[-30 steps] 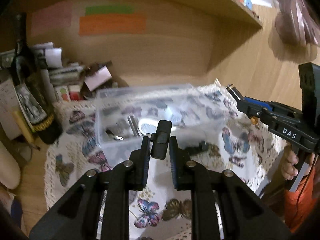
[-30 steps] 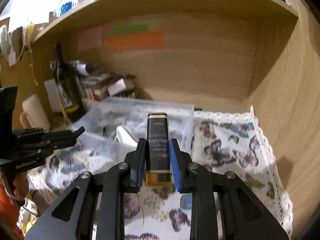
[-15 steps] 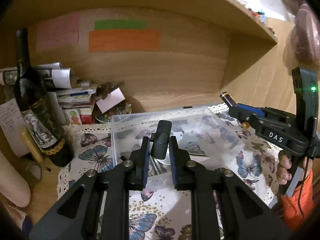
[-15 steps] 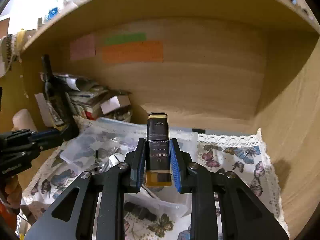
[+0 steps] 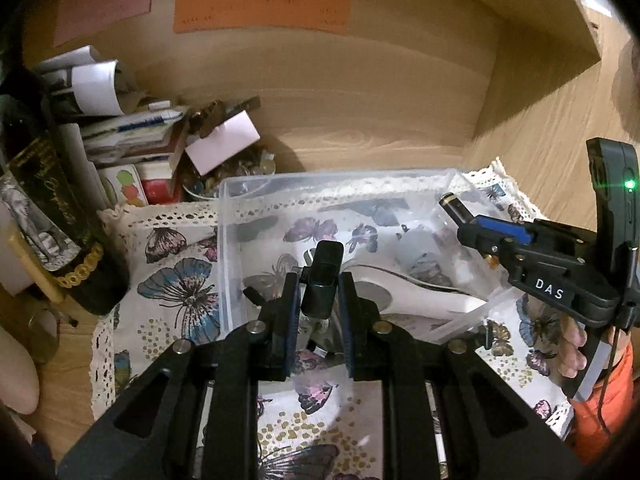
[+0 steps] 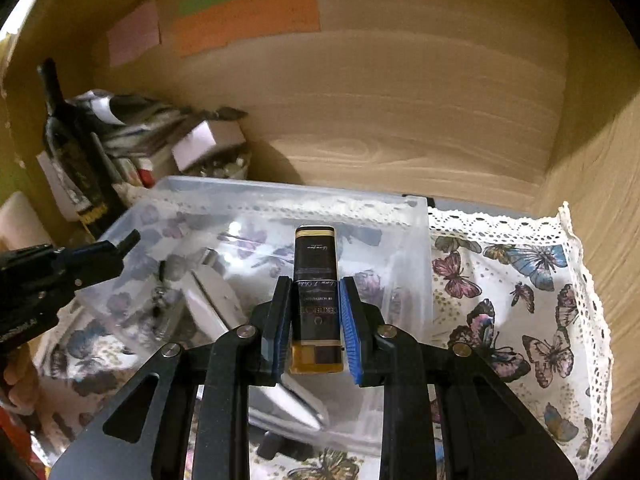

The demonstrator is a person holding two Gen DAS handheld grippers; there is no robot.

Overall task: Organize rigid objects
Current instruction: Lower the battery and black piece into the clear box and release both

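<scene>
Bottle label (image 6: 316, 308) legible only right-wrist.

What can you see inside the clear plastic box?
Inside the clear plastic box lie a flat white object with a round grey disc and small dark and metal pieces. The hand-held grippers cover its near end.

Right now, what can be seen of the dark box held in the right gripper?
The dark box is a slim, rectangular carton, black with gold bands at both ends and small pale lettering, too blurred to read in full. It looks like printed cardboard. The right gripper is shut on its long sides with blue pads, so it points forward above the clear plastic bin. Nothing else visibly touches it.
</scene>
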